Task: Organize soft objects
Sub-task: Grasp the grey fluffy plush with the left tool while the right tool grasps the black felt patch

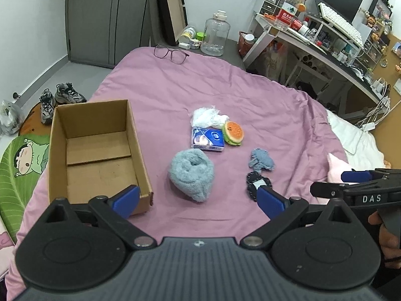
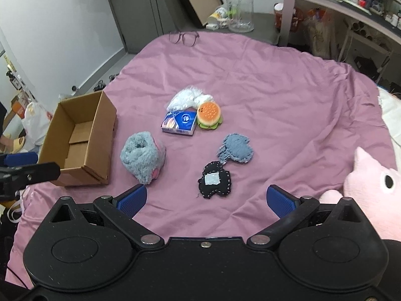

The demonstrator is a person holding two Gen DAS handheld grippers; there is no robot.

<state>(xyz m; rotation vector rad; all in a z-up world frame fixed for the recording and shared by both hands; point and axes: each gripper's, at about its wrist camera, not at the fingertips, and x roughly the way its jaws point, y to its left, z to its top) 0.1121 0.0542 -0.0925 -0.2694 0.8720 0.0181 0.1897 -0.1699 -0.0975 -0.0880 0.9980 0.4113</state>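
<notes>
On the pink bedspread lie a fluffy grey-blue slipper [image 1: 191, 175] [image 2: 142, 156], a blue tissue pack [image 1: 207, 138] [image 2: 180, 121], a burger plush [image 1: 233, 133] [image 2: 209, 115], a white plastic bag [image 1: 208, 116] [image 2: 186, 96], a blue felt patch [image 1: 262, 161] [image 2: 236, 148] and a black felt patch [image 1: 254, 184] [image 2: 215, 180]. An empty cardboard box [image 1: 97, 155] [image 2: 80, 135] stands at the left. My left gripper [image 1: 198, 200] is open and empty, near the slipper. My right gripper [image 2: 206, 200] is open and empty, just short of the black patch; it also shows in the left wrist view [image 1: 351, 183].
Glasses [image 1: 170, 54] [image 2: 184, 37] lie at the bed's far edge. A pink plush [image 2: 371, 188] and white bedding are at the right. Shoes [image 1: 60, 97] and a cartoon cushion [image 1: 22, 165] are left of the bed. A cluttered desk [image 1: 325, 40] stands at the back right.
</notes>
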